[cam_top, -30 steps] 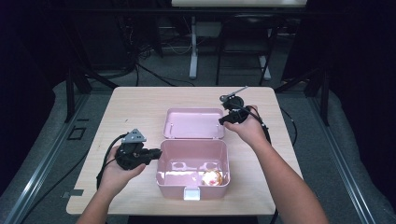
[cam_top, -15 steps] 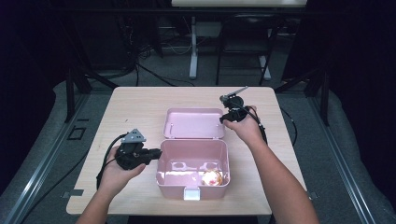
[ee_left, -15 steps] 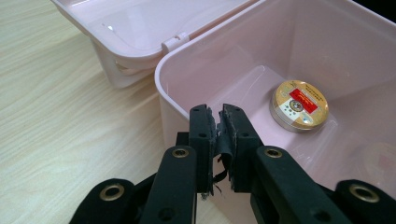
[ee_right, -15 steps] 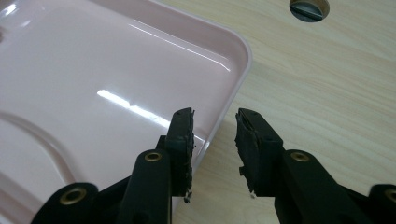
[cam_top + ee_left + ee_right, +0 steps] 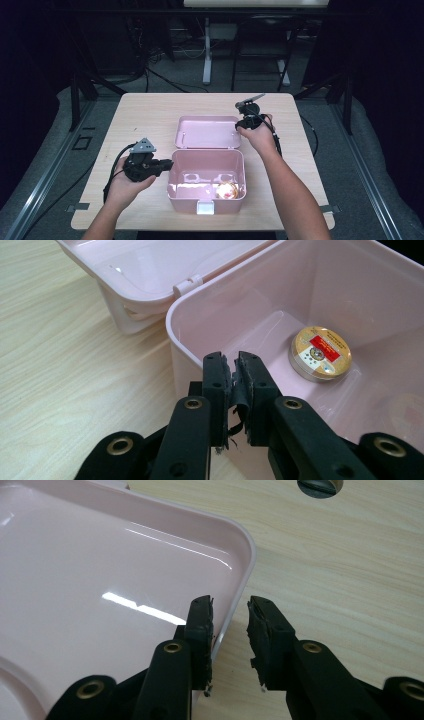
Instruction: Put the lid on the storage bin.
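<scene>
Pink box (image 5: 207, 182) sits open at table's (image 5: 150, 115) near edge, lid (image 5: 207, 132) laid flat behind it, long axis across the table. Right gripper (image 5: 230, 625) is at lid's right edge: jaws open a narrow way, straddling the rim w/ one jaw over lid's inside, other outside over the wood, not yet pinched. Likely the nearer hand for swinging lid shut. Left gripper (image 5: 235, 390), jaws closed on nothing, rests against box's left wall; round tin (image 5: 321, 352) lies inside
</scene>
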A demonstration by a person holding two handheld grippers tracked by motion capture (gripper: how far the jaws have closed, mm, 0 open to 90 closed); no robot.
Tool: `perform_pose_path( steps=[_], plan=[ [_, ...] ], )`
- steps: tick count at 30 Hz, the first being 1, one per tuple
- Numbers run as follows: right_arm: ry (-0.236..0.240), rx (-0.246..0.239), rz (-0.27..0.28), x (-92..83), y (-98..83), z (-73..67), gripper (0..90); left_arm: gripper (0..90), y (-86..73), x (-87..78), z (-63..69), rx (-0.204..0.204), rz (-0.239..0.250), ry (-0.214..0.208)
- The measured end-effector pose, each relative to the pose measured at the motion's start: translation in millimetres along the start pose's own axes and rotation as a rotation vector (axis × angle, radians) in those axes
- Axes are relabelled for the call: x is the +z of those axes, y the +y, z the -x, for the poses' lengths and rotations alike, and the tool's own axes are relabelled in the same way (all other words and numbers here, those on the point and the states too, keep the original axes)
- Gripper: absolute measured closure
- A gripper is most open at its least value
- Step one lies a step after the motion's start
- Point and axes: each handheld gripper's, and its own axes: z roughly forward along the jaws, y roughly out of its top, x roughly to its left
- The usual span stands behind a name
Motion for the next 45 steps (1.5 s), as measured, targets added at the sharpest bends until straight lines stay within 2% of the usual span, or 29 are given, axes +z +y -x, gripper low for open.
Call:
perform_pose_path(
  steps=[6, 10, 16, 25, 34, 45],
  plan=[
    [-0.009, 0.012, -0.024, 6.0, 0.7, -2.8, 72.8, 82.8, 0.1, 0.2, 0.3, -0.001, 0.001, 0.003],
    [0.005, 0.052, -0.041, 9.3, 2.1, -3.4, 74.6, 82.8, 0.1, 0.2, 0.5, -0.003, 0.0, 0.003],
    [0.008, 0.107, -0.032, 12.4, 3.8, -1.0, 76.8, 82.8, 0.1, 0.1, 0.6, 0.0, 0.0, 0.005],
    [-0.002, 0.125, -0.034, 14.1, 4.5, -0.6, 79.0, 82.8, 0.2, 0.2, 0.3, -0.001, 0.001, 0.004],
    [-0.023, 0.169, -0.029, 12.9, 6.3, -3.6, 81.7, 82.9, 0.3, 0.2, 0.4, -0.003, -0.001, 0.005],
    [-0.048, 0.17, -0.012, 8.8, 7.5, -7.0, 83.4, 82.9, 0.2, 0.2, 0.1, -0.013, -0.001, -0.001]
  ],
)
